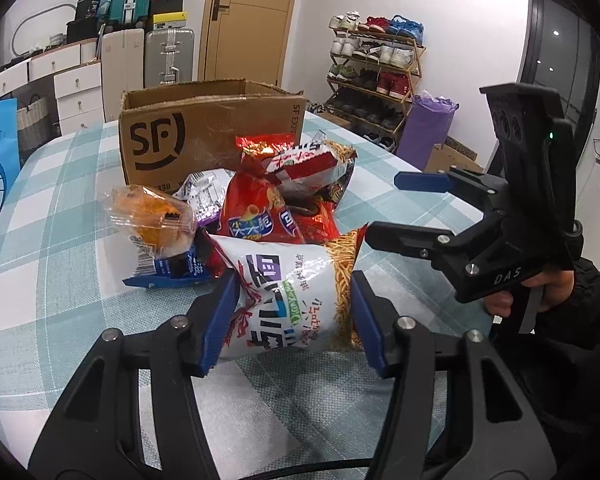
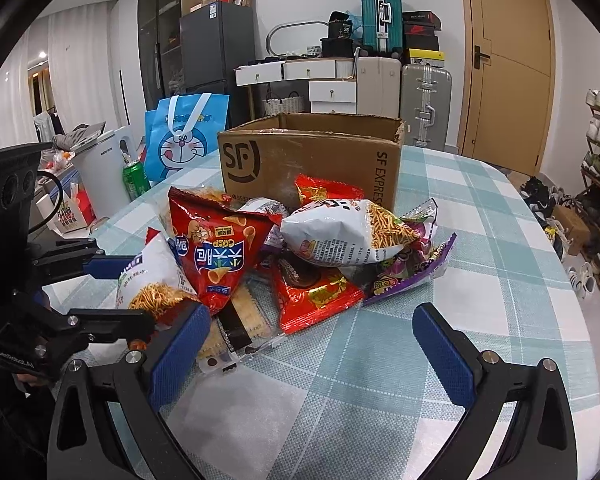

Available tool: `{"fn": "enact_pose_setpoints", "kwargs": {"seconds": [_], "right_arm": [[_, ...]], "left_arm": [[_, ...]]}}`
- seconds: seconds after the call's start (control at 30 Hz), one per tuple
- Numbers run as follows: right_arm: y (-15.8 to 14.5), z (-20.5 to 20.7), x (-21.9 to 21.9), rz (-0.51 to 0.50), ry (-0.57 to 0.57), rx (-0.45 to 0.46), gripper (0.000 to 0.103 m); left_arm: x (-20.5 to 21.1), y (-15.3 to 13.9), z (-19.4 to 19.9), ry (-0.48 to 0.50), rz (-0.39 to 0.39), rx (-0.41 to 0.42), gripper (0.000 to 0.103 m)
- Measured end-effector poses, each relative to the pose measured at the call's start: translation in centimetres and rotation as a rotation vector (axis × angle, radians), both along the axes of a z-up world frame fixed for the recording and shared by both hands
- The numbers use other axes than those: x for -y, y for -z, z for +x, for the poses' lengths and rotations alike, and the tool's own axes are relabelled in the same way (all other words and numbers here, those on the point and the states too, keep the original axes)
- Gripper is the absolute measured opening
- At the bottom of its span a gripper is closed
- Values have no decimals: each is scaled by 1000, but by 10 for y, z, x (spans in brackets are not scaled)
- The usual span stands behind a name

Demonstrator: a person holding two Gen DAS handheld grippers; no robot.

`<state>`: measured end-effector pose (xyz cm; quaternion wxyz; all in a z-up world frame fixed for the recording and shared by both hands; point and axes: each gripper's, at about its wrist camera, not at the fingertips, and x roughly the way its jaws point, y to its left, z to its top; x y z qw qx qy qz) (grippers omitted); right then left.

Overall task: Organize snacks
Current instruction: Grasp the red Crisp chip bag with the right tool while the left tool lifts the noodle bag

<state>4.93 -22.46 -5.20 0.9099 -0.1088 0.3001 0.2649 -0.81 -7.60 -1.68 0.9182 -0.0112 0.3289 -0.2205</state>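
**Left gripper clamps a noodle-snack bag beside an SF Express box**

A table with a teal-and-white checked tablecloth [image 1: 60, 280] holds a heap of snack packets. The left gripper [image 1: 296, 316] has its blue pads pressed on both sides of a white noodle-snack bag [image 1: 288, 292] at the near edge of the heap; the bag bulges between them. It carries large Chinese lettering and a picture of thin fried noodles.

Just beyond it lies a red cone-crisp bag [image 2: 220, 252] with the word "Crisp" and Chinese characters. To the left sits a clear-wrapped orange cake [image 1: 152, 216]. A second white noodle bag [image 2: 348, 232] rests on top of the heap, and a purple packet [image 2: 412, 276] lies at its right.

Behind the heap stands an open cardboard box [image 2: 312, 160], printed "SF" on the front and "SF EXPRESS" on the side.

The right gripper [image 2: 308, 356] hangs over bare cloth near the heap, fingers spread wide and holding nothing. Its body reads "DAS".

At the far left stands a blue Doraemon bag [image 2: 184, 140].
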Motion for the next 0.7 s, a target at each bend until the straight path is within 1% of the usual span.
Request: {"fn": "enact_pose_setpoints", "kwargs": {"seconds": [0.17,0.3,0.43,0.6,0.7], "right_arm": [[0,-3,0,-4,-17,-11,103],[4,-5,-8,-18,-57,-33,103],[7,-10,-23,-45,-100,-36,103],[9,-9,-45,-15,-150,-78,103],[11,-3,-60,-14,-154,-104,101]], "left_arm": [[-12,-10,-4,-39,-29,35,53],[-22,-18,-5,-95,-43,60,53],[-32,-26,-8,-154,-51,87,53],[-49,-36,-14,-238,-53,133,53],[-60,-40,-18,-284,-59,155,53]]}}
